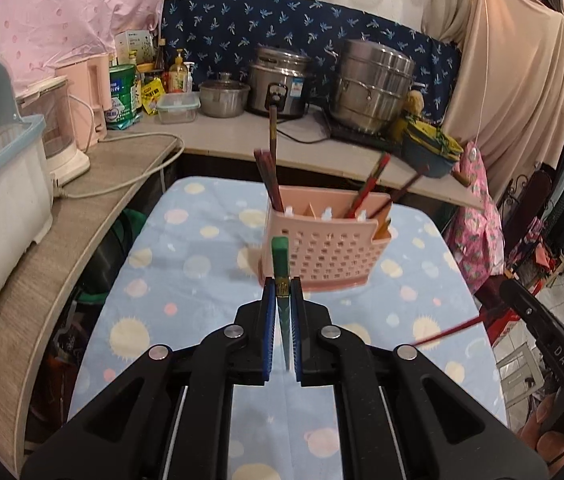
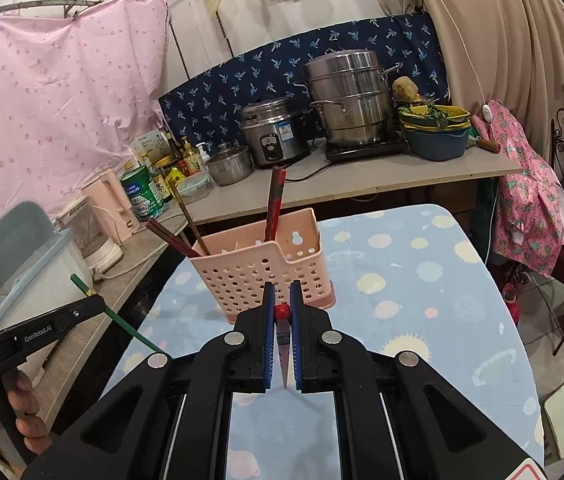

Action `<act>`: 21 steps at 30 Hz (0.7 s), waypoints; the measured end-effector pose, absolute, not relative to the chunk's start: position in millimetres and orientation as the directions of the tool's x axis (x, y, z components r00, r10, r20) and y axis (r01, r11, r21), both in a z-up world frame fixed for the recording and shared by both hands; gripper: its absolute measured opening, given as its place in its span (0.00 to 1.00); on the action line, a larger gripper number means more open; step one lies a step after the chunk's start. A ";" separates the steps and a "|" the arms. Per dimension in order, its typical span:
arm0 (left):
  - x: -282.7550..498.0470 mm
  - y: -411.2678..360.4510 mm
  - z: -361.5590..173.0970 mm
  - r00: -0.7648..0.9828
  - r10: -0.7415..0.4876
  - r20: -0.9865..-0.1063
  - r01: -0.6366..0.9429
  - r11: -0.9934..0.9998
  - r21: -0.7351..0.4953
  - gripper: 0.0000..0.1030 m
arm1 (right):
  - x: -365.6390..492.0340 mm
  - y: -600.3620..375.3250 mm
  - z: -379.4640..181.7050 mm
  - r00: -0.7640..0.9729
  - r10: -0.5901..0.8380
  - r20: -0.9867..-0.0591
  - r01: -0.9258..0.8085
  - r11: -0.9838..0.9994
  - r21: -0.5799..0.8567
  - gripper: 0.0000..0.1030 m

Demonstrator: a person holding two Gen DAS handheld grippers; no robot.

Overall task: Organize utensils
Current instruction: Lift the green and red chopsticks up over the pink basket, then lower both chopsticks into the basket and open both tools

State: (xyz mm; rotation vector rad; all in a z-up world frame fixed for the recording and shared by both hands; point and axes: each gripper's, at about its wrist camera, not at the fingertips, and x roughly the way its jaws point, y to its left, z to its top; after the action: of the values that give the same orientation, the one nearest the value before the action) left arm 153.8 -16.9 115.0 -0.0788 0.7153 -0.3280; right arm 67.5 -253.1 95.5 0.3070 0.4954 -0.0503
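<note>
Left gripper [image 1: 282,292] held level over the spotted blue tablecloth [image 1: 185,280], aimed at the pink perforated utensil holder [image 1: 322,256]; jaws clamped on a green chopstick [image 1: 280,256], thick end forward and raised, thin end trailing back between the blue pads [image 1: 269,320]. Same green chopstick seen from the right wrist view crossing the left gripper at a slant, top end up and to the left. Bare fingers [image 2: 21,396] of the person's left hand wrapped round the handle at the lower left of that view. Right gripper [image 2: 282,300] likewise held level and pointed at the holder from nearer in; jaws closed on a red chopstick [image 2: 282,332], its blunt red end showing between the fingertips, tapered end toward the camera. Holder upright on the tablecloth near the far end of the table, just ahead of both grippers; several dark red chopsticks [image 1: 269,176] standing in it, leaning left and right. Legible writing: "GenRobot.AI" on the left gripper arm in the right wrist view; "DAS" on the black right gripper arm [image 1: 554,344] in the left wrist view. Labels on the green tin [image 1: 123,92] and rice cooker [image 1: 277,80] too small to read.
</note>
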 end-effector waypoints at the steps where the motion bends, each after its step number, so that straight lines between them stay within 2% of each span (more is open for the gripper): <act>1: 157.7 -16.6 120.2 0.711 -0.326 -0.622 0.269 0.945 -0.188 0.07 | 71.1 -254.0 100.1 0.884 0.029 -0.466 0.117 0.953 0.281 0.07; 7: 175.5 -17.7 152.1 0.745 -0.347 -0.570 0.279 0.938 -0.207 0.07 | 91.2 -259.1 135.8 0.919 0.037 -0.393 0.091 0.949 0.301 0.07; 17: 217.7 -23.9 222.8 0.825 -0.362 -0.433 0.285 0.930 -0.234 0.07 | 136.3 -262.4 211.9 0.972 0.025 -0.233 0.047 0.953 0.299 0.07; 21: 238.5 -25.9 238.3 0.849 -0.348 -0.398 0.273 0.933 -0.234 0.07 | 166.4 -265.1 233.1 0.979 0.018 -0.204 0.044 0.954 0.298 0.07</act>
State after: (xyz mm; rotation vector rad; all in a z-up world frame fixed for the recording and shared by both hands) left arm 238.5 -25.9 238.3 -0.1715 0.4503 -0.3291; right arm 166.4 -265.1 233.1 0.3058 0.2067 -0.0131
